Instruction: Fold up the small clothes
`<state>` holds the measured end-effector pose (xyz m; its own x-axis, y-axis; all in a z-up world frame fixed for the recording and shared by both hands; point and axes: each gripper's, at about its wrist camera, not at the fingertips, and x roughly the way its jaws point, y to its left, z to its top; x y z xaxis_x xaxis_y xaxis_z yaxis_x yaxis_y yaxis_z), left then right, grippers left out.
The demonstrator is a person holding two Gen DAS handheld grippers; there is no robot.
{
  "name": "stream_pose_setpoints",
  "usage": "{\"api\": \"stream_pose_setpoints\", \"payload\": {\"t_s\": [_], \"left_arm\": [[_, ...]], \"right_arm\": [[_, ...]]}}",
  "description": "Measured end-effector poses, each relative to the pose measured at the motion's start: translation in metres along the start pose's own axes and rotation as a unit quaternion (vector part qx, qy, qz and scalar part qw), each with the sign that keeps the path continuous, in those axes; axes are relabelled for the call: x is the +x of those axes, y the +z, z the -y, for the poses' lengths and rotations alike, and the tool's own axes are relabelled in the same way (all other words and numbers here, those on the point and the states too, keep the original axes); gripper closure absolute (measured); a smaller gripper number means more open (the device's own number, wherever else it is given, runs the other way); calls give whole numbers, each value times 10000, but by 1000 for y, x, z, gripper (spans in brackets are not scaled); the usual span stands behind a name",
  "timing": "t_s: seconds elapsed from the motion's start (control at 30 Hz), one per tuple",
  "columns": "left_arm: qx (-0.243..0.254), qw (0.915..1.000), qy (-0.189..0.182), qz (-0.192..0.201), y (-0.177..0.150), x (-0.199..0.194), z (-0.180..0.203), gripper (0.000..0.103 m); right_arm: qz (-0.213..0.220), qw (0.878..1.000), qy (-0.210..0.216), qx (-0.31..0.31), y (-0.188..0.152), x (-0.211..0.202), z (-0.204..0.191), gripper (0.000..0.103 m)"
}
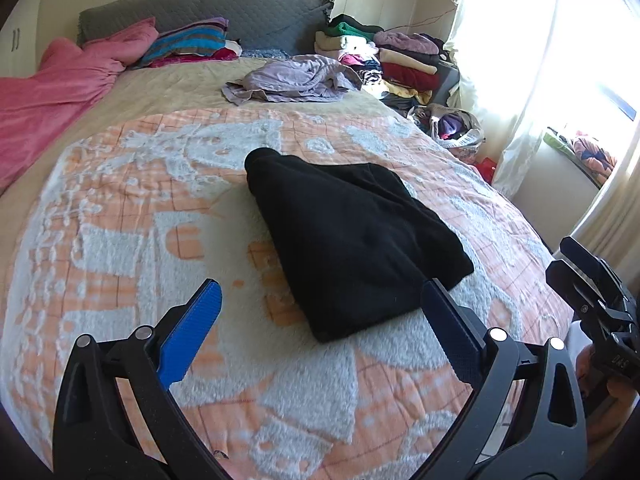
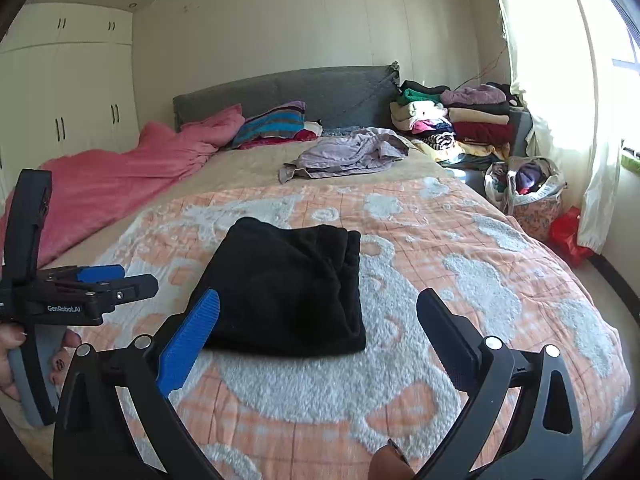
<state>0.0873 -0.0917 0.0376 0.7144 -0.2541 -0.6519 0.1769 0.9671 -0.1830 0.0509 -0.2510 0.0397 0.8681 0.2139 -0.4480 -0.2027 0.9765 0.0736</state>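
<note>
Wardrobe (image 2: 68, 92) seen from right wrist only. "GenRobot.AI" read on left gripper (image 2: 120, 276); both grippers spread wide, black garment (image 1: 352, 240) unheld.

The left gripper (image 2: 102, 280) has the white words "GenRobot.AI" on its black side. The right gripper (image 1: 576, 264) has small letters, too blurry to read.

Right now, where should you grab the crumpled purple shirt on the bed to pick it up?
Probably by the loose edge at its near left corner, coming from the foot of the bed. The purple shirt lies in a bunched heap, and that flap lies flat on the bed, so a finger could slide under it.
</note>
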Motion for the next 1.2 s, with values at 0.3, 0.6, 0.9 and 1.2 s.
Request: {"api": "stream_pose_setpoints", "payload": {"t_s": [0.3, 0.6, 0.9, 1.2], "left_arm": [[-75, 10000, 43, 2, -38, -6, -8, 10], [-191, 9997, 166, -30, -65, -1, -16, 10], [-143, 9997, 207, -62, -69, 1, -15, 10], [-190, 9993, 293, -159, -73, 1, -21, 10]], "right_arm": [[-236, 9997, -46, 23, -32, -3, -16, 5], [-567, 9979, -249, 171, -60, 13, -19, 5], [-728, 9967, -307, 177, -68, 14, -18, 5], [-765, 9962, -378, 156, -69, 14, -17, 5]]}}
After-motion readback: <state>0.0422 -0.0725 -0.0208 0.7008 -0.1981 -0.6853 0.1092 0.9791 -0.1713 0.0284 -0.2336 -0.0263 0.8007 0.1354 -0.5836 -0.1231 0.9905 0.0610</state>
